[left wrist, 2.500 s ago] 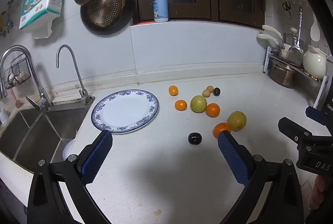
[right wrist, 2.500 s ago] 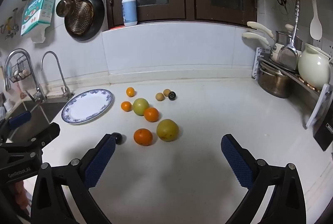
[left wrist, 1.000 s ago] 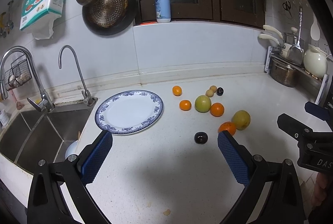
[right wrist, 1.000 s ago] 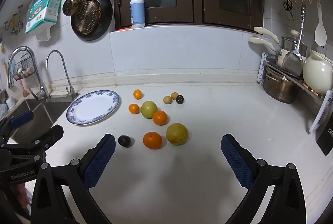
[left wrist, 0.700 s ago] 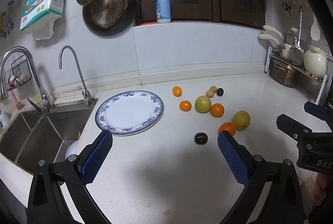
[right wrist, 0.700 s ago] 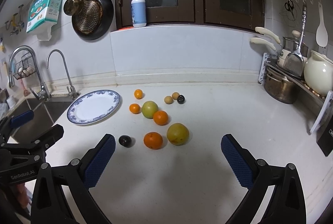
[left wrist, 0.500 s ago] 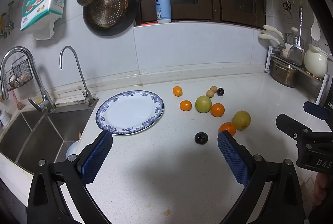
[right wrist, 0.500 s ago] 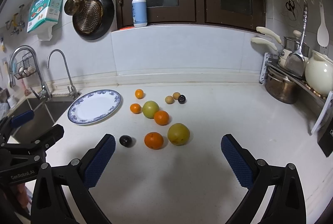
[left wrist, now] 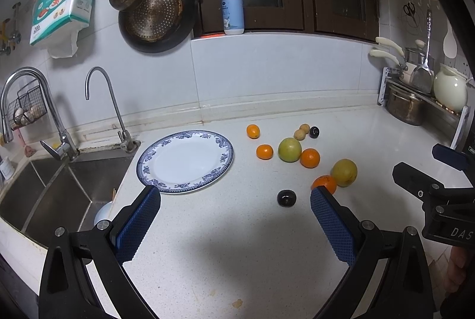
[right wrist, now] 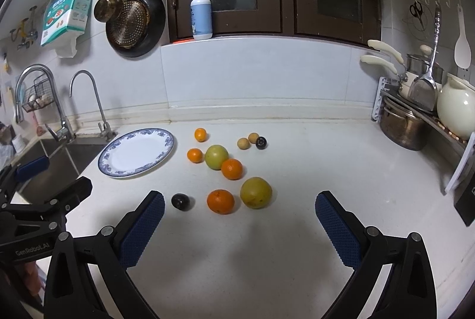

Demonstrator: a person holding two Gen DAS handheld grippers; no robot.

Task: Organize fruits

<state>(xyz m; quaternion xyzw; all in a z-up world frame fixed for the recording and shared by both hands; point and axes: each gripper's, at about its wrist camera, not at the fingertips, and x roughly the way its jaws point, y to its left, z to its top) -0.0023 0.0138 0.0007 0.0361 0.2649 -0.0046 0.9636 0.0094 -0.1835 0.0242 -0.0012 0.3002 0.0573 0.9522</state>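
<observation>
Several fruits lie loose on the white counter. Nearest are a dark plum (right wrist: 180, 201), an orange (right wrist: 220, 201) and a yellow-green fruit (right wrist: 256, 192). Behind them are a green apple (right wrist: 216, 156), more oranges (right wrist: 231, 168), two small tan fruits (right wrist: 243, 143) and a second dark fruit (right wrist: 261, 142). An empty blue-rimmed plate (right wrist: 118, 166) sits to their left, by the sink; it also shows in the left wrist view (left wrist: 154, 152). My left gripper (left wrist: 234, 213) is open and empty, short of the plum (left wrist: 286, 198). My right gripper (right wrist: 239, 215) is open and empty, just short of the orange.
A sink (left wrist: 44, 194) with two taps lies left of the plate. A pot (right wrist: 403, 126), a white jug (right wrist: 454, 111) and utensils stand on a rack at the far right. A pan hangs on the wall and a soap bottle (right wrist: 201, 13) stands on the ledge.
Both grippers have drawn back slightly and turned a little left, so the fruits and plate appear shifted right and smaller. No fruit has moved. Both grippers stay open.
</observation>
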